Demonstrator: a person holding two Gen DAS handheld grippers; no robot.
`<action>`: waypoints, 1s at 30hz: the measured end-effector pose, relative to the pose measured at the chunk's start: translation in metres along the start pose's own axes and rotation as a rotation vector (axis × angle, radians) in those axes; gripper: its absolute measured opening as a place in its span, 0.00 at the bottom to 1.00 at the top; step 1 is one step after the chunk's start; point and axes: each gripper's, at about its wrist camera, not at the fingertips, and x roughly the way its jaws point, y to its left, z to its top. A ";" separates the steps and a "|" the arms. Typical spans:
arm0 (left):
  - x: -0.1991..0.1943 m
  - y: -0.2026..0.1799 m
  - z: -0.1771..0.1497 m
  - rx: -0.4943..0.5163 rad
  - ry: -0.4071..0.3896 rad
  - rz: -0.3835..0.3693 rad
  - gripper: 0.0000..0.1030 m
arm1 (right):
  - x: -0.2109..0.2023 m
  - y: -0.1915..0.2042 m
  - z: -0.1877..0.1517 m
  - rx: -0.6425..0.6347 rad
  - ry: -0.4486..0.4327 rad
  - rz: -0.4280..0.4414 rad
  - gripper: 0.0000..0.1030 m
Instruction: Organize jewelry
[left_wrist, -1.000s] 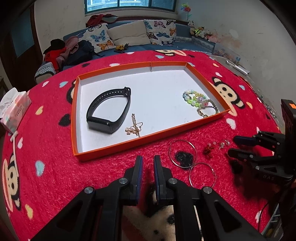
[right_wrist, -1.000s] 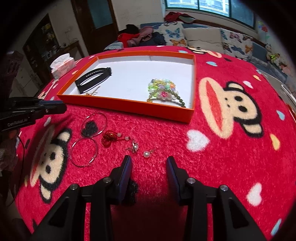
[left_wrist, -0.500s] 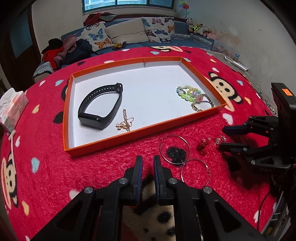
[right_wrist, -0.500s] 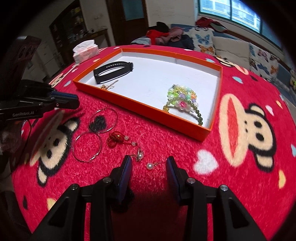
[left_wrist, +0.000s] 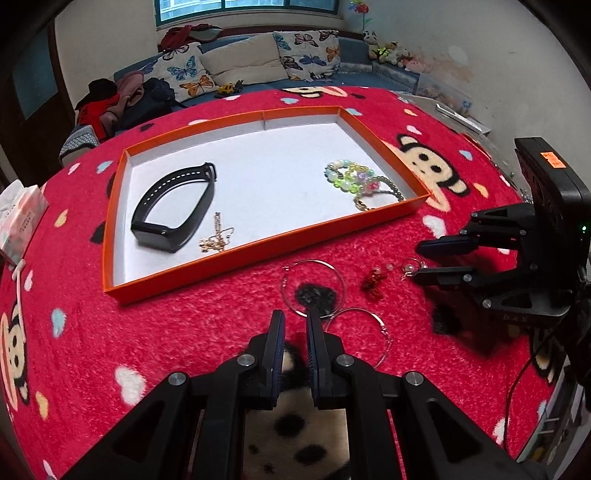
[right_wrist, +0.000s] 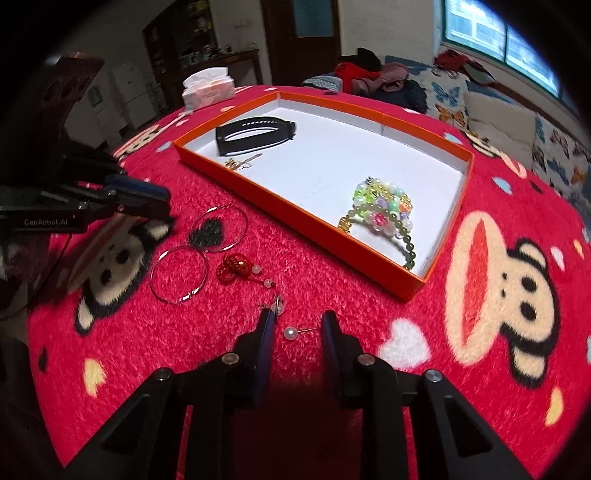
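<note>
Red blanket (right_wrist: 332, 295), pearl earring (right_wrist: 290, 333), orange tray (right_wrist: 295, 225)

White lettering reading "GenRobot.AI" runs along the side of the black plastic left gripper (right_wrist: 162, 195), seen at the left edge of the right wrist view. In the left wrist view, the black plastic right gripper (left_wrist: 419, 262) carries faint embossed letters on its lower body that look like "D A S", possibly the visible part of a longer word. A small orange sticker (left_wrist: 551, 159) sits on top of the black box-shaped housing behind that gripper; its dark printing is too small to read. The pink and white tissue pack (right_wrist: 208, 88) shows no legible wording.
</note>
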 end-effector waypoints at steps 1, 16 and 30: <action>0.001 -0.002 0.001 0.005 0.001 -0.005 0.13 | 0.000 0.000 0.000 -0.005 -0.002 0.003 0.29; 0.037 -0.056 0.028 0.203 0.048 -0.053 0.13 | -0.015 0.001 -0.011 0.020 -0.050 0.002 0.20; 0.051 -0.054 0.032 0.215 0.055 -0.094 0.47 | -0.022 0.002 -0.013 0.055 -0.072 0.009 0.20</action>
